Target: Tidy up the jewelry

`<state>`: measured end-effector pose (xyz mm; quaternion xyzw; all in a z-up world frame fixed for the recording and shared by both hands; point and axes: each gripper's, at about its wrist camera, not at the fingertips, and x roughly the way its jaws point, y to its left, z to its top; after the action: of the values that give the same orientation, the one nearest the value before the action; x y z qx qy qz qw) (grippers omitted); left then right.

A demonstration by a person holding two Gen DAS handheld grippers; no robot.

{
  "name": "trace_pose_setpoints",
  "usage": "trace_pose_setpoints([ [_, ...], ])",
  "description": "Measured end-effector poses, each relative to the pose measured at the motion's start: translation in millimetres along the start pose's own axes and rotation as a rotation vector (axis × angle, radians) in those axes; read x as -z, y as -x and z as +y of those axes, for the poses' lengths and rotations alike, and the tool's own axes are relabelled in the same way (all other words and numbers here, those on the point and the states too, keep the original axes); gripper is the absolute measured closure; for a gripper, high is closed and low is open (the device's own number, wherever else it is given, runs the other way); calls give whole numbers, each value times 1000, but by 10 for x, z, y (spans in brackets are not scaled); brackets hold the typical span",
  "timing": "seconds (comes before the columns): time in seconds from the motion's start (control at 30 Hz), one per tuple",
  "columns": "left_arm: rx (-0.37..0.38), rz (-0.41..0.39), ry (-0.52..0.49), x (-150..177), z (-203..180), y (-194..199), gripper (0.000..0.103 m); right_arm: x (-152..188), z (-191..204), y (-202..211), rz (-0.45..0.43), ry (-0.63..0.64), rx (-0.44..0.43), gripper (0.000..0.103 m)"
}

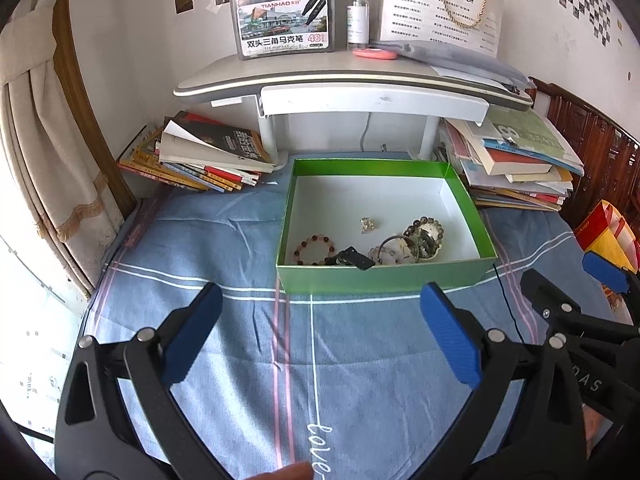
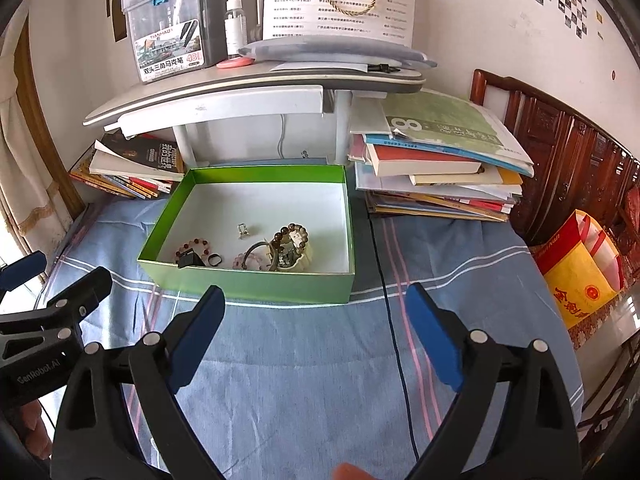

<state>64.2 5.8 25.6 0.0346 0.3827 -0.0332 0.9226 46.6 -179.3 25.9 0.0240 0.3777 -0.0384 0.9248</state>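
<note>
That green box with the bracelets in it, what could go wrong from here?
The jewelry lies piled near the front wall of the green box: the beaded bracelet touches a black clip, so the open left gripper might snag both. The box sits on soft blue bedding and could slide when nudged.

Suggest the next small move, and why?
Probably none beyond backing away: both the left gripper and right gripper are open and empty over the blue cloth, short of the green box. All visible jewelry, including the red bead bracelet, already lies inside it.
</note>
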Motion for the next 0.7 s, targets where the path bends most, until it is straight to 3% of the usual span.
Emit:
trace_pose_setpoints([
  [0.7, -2, -3, -4, 35, 41, 86, 4, 19, 44, 129, -17, 5, 4, 13],
])
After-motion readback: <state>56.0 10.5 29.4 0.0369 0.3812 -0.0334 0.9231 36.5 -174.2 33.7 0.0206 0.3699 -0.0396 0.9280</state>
